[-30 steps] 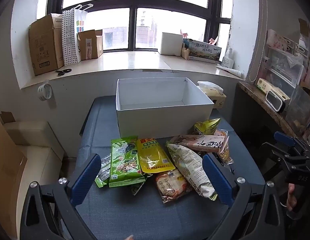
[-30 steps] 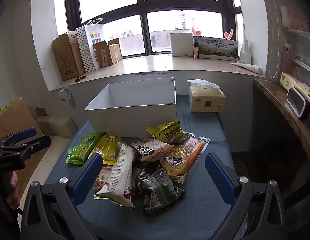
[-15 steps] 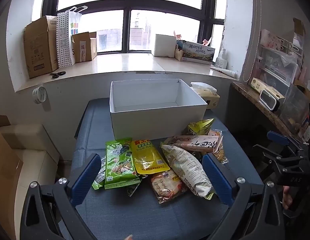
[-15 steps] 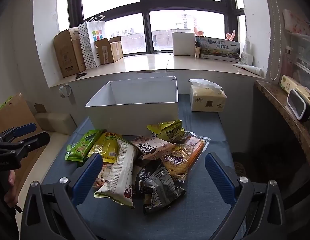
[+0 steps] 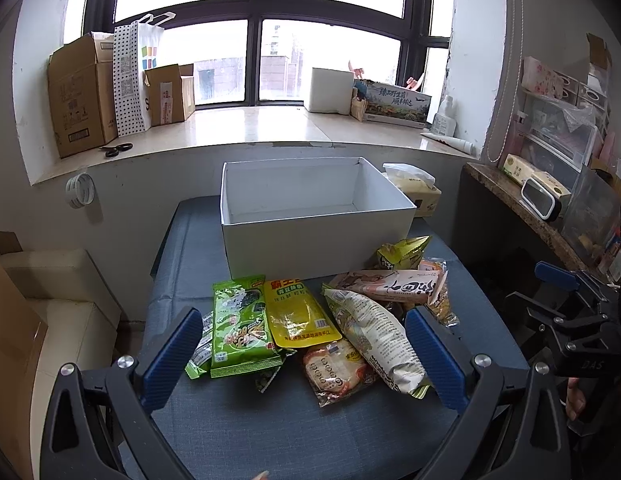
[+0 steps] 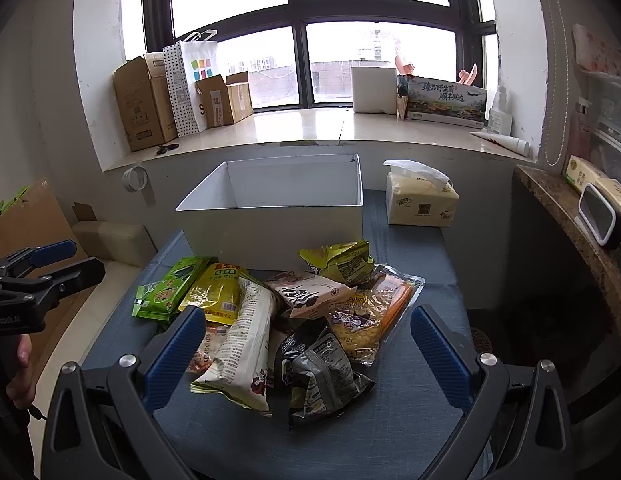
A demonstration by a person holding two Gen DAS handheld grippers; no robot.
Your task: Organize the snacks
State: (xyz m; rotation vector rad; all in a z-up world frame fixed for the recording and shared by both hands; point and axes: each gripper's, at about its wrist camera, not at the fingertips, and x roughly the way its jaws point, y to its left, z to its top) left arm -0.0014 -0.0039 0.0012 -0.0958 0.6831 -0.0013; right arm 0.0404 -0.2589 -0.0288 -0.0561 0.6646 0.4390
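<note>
Several snack packets lie heaped on the dark blue cloth-covered table, just in front of the open white box, which we take as our landmark. Behind the box runs a pale stone windowsill under a large dark-framed window. On the sill, left of the box, we see brown cardboard cartons, a dotted white paper bag with coloured squares, and black scissors; right of it stand a smaller white box and a long printed carton with Chinese characters we cannot read surely. A tissue pack sits just right of the box.

Nearest the box's front wall lie a green seaweed packet, a yellow pouch with Chinese lettering and a barcode, and a crumpled yellow-green bag. A pink packet with bold black characters rests atop a long cream bag, and a grey-black packet lies farthest from the box.

Our left gripper hangs above the heap with its blue fingers spread wide, pinching nothing. Our right gripper hangs likewise, fingers apart and empty.
</note>
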